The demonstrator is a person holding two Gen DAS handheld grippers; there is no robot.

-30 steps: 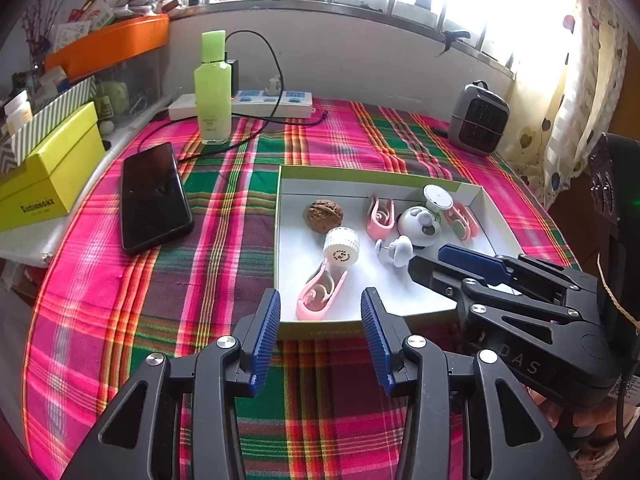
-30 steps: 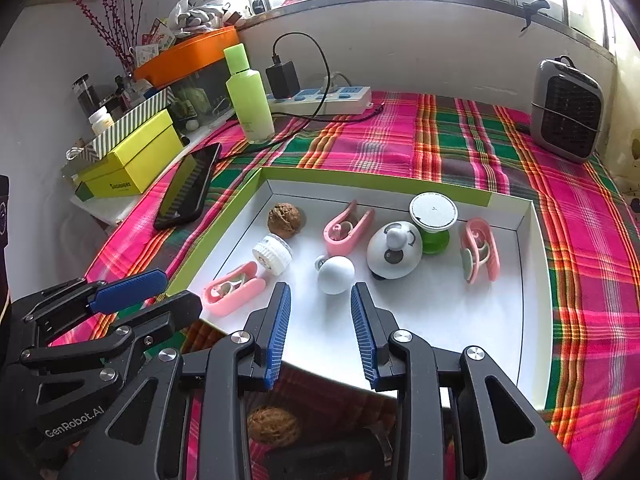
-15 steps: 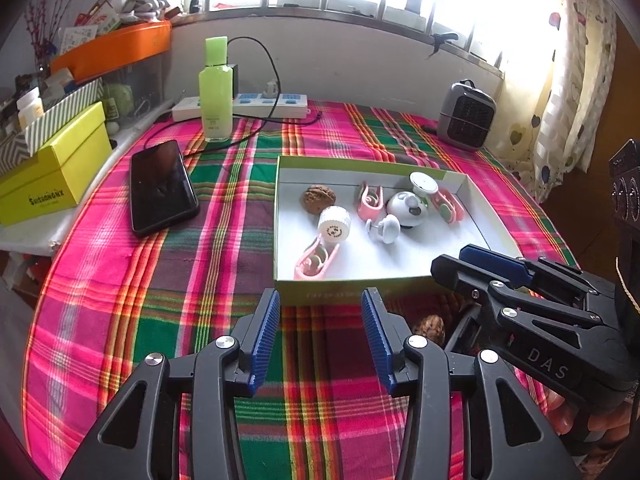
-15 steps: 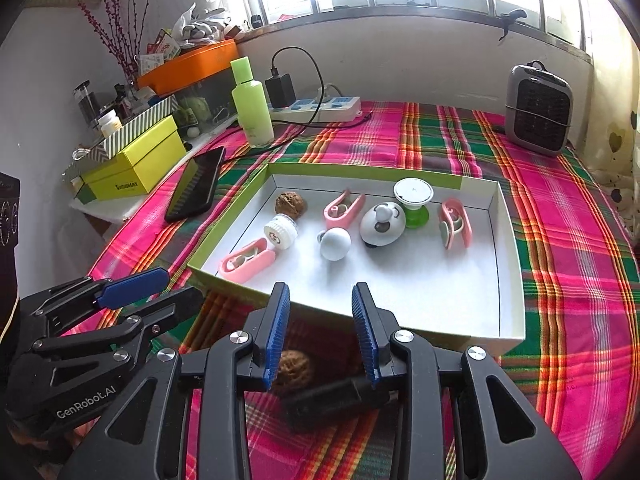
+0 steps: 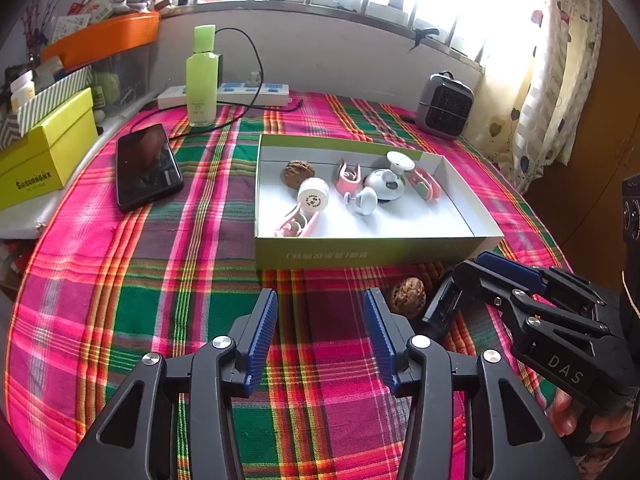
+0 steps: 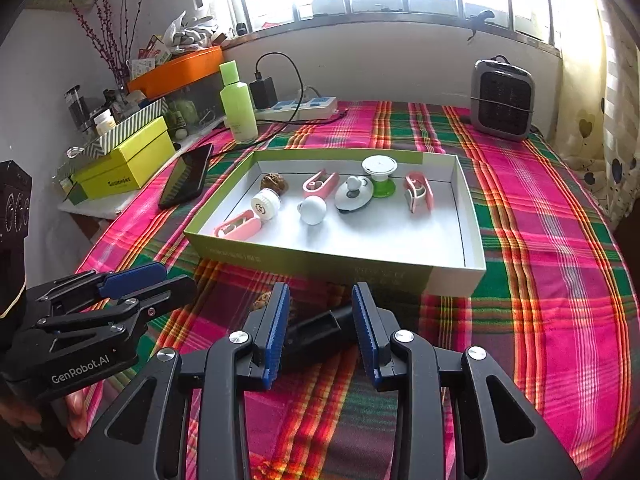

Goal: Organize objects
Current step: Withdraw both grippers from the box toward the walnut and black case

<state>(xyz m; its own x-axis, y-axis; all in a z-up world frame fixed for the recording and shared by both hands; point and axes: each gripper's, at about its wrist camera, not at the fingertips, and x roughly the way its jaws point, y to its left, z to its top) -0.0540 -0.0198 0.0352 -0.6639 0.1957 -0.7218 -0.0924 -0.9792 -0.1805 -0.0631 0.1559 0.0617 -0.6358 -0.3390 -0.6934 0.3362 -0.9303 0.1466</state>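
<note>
A shallow green-and-white box [image 5: 372, 254] [image 6: 336, 258] sits mid-table and holds a walnut [image 5: 297, 172], pink clips [image 5: 294, 225], a white cap [image 5: 313, 197] and other small white pieces. A second walnut [image 5: 405, 298] [image 6: 262, 301] and a black object [image 5: 442, 310] [image 6: 320, 330] lie on the cloth in front of the box. My left gripper [image 5: 320, 326] is open and empty, left of that walnut. My right gripper [image 6: 320, 330] is open and empty, with the black object between its fingers.
A black phone [image 5: 146, 166] lies left of the box. A green bottle [image 5: 202, 76], a power strip [image 5: 224, 94] and a small heater [image 5: 444, 106] stand at the back. Yellow boxes [image 5: 44, 148] sit off the left table edge. Plaid cloth covers the round table.
Both grippers have drawn back from over the box toward the near table edge. The second walnut and the black object in front of the box have come into view.
</note>
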